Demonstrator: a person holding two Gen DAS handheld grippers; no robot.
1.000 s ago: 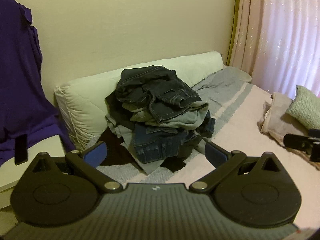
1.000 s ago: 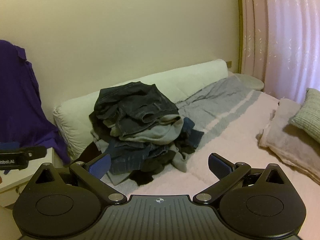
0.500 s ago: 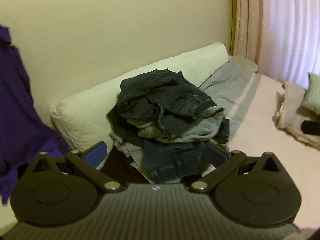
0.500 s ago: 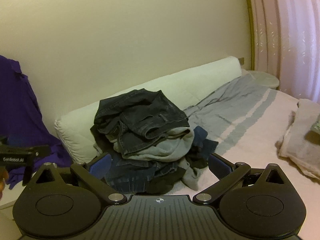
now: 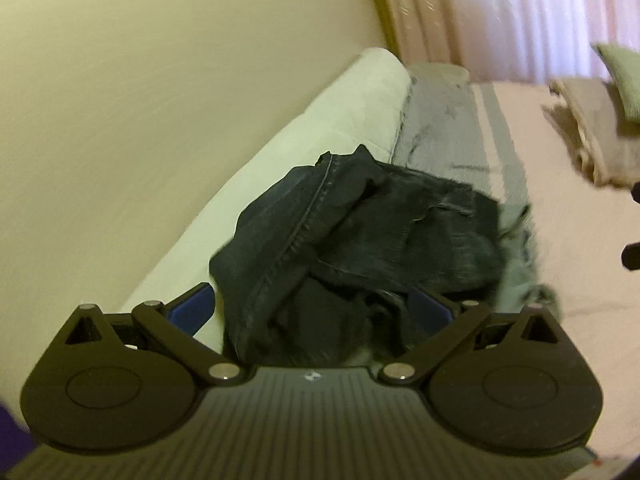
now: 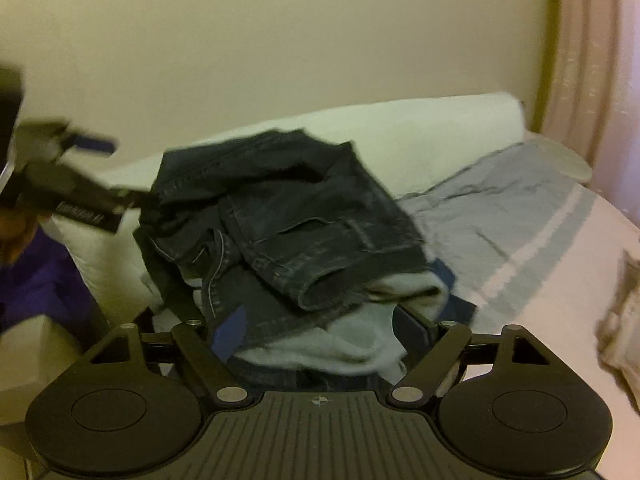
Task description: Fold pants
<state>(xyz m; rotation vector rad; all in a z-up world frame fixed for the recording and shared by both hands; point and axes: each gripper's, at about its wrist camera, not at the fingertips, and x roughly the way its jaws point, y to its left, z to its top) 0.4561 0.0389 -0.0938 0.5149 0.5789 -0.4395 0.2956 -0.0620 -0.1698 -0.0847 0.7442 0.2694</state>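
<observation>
Left gripper (image 5: 310, 308): jaws wide, dark jeans (image 5: 360, 232) between them, unpinched. Jeans top a clothes pile (image 6: 352, 344) against the long pillow (image 6: 420, 136) on the bed (image 6: 560, 280). Right gripper (image 6: 320, 330): jaws closing around pile's edge, nothing clamped. Step: picking one pair. Next: pinch only the top jeans.

1. A plain cream-yellow wall (image 6: 280, 40) fills the back of the room.
2. Against it runs a long pale quilted bolster cushion (image 6: 420, 128).
3. A pale pink bed cover with a grey band and stripes (image 5: 580, 248) spreads to the right.
4. Sheer pink curtains (image 5: 520, 12) glow with daylight.
5. A pale green textured pillow (image 5: 624, 76) sits on a folded beige blanket (image 5: 588, 128).
</observation>
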